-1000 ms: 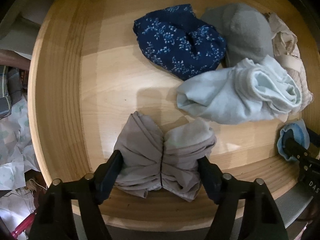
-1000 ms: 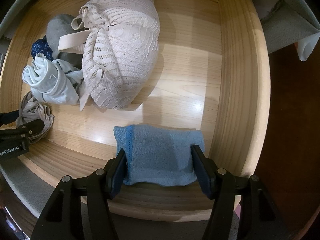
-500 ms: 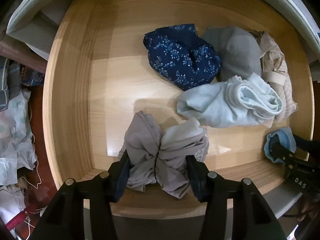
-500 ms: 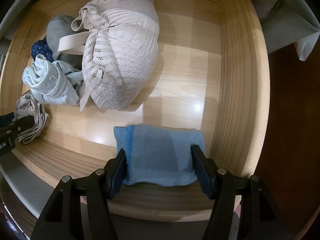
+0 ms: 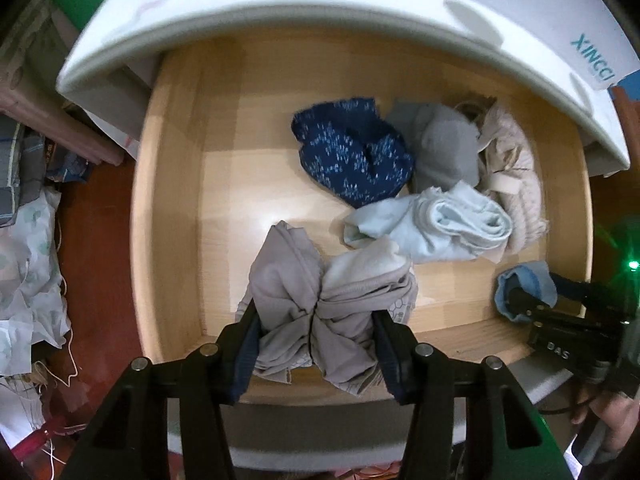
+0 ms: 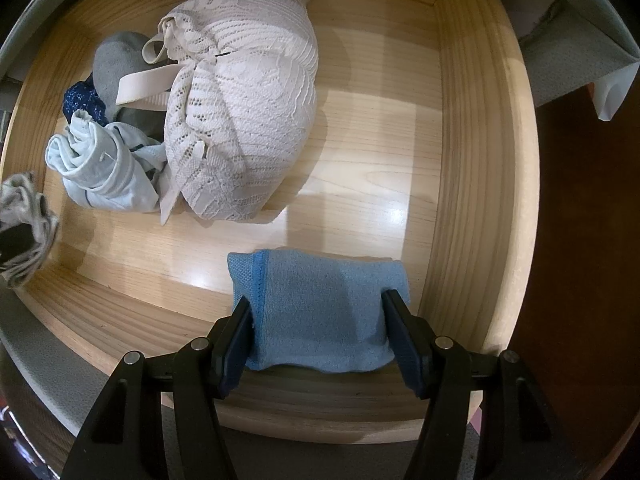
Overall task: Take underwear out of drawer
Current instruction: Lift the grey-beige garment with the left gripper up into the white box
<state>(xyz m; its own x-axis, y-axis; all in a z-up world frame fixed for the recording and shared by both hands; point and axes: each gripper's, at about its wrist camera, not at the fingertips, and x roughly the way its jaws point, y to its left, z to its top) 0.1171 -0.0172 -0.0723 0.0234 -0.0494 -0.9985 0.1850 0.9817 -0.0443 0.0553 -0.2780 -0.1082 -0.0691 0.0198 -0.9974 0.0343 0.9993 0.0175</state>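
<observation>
Our left gripper (image 5: 316,344) pinches bunched grey underwear (image 5: 320,304), held between its fingers above the drawer (image 5: 172,216). Our right gripper (image 6: 320,328) clasps a blue pair (image 6: 320,312), long axis three-to-nine. Other garments lie toward twelve.

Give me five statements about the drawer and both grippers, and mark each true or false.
1. The left gripper is clamped on a grey garment. True.
2. The right gripper holds nothing. False: a blue cloth sits pinched between its fingers.
3. The navy patterned garment lies on the drawer floor, not gripped. True.
4. The white lace garment is outside the drawer. False: it lies inside, beside the pale blue bundle.
5. The drawer is metal. False: it is light wood.
</observation>
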